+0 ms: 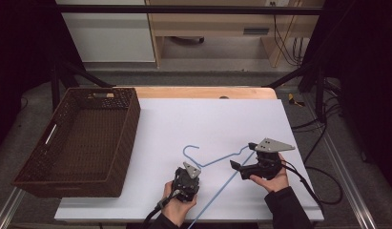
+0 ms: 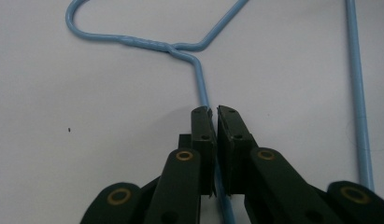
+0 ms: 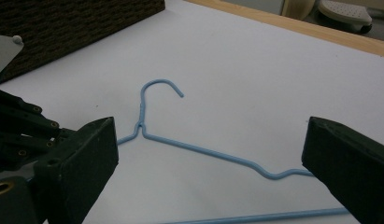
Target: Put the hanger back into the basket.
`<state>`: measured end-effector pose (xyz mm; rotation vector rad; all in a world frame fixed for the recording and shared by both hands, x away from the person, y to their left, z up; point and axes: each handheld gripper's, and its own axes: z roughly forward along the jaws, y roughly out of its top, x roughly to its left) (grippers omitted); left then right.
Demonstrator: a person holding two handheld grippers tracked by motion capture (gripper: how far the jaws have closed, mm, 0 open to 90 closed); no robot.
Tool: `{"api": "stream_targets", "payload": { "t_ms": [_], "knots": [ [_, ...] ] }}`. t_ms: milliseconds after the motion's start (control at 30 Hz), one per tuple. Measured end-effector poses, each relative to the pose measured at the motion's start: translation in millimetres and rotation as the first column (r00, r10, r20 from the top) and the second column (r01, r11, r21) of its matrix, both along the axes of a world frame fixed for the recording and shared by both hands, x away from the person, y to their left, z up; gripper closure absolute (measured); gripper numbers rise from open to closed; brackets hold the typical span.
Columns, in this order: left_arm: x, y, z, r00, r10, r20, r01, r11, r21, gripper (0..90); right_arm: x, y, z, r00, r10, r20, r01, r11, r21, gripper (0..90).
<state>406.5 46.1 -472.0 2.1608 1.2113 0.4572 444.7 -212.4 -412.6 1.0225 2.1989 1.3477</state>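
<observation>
Here we count one hanger [image 2: 199,84], left claw [image 2: 213,112] clenched on its wire, right claw [image 3: 203,154] released, one basket [image 1: 84,138].

You have one blue wire hanger [image 1: 217,160] lying on one table [image 1: 208,119]. One brown woven basket [image 1: 119,138] sits at your left. You hold two hand-held grippers: the left hand-held gripper [image 2: 213,116] and the right hand-held gripper [image 3: 208,163].
</observation>
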Motion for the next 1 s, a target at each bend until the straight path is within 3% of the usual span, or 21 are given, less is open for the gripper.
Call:
{"api": "stream_targets", "payload": {
  "t_ms": [267, 333, 467, 833, 1000],
  "knots": [
    [0.3, 1.3, -0.1, 0.9999, 0.014, -0.006, -0.015, 0.9997, -0.018, 86.4, 2.4, 4.4, -4.9, 0.9998, 0.014, -0.017, -0.014, 1.000, -0.014, 4.4],
    [2.0, 3.4, -0.4, 0.9996, 0.024, -0.016, -0.025, 0.9985, -0.049, 86.5, 2.8, 4.9, -5.5, 0.9997, 0.018, -0.019, -0.019, 1.000, -0.013, 4.4],
    [1.8, 4.8, -0.6, 0.9997, 0.018, -0.016, -0.019, 0.9984, -0.054, 86.6, 2.7, 5.6, -6.3, 0.9996, 0.021, -0.019, -0.021, 1.000, -0.013, 4.7],
    [-2.0, 8.4, 1.6, 0.9993, 0.018, 0.034, -0.016, 0.9979, -0.063, 87.2, 3.6, 9.7, -10.1, 0.9983, 0.047, -0.035, -0.048, 0.999, -0.014, 7.8],
    [-4.8, 9.7, 3.6, 0.9984, 0.014, 0.055, -0.010, 0.9979, -0.064, 87.2, 7.1, 17.2, -17.2, 0.9956, 0.080, -0.049, -0.081, 0.996, -0.038, 9.2]
  ]
}}
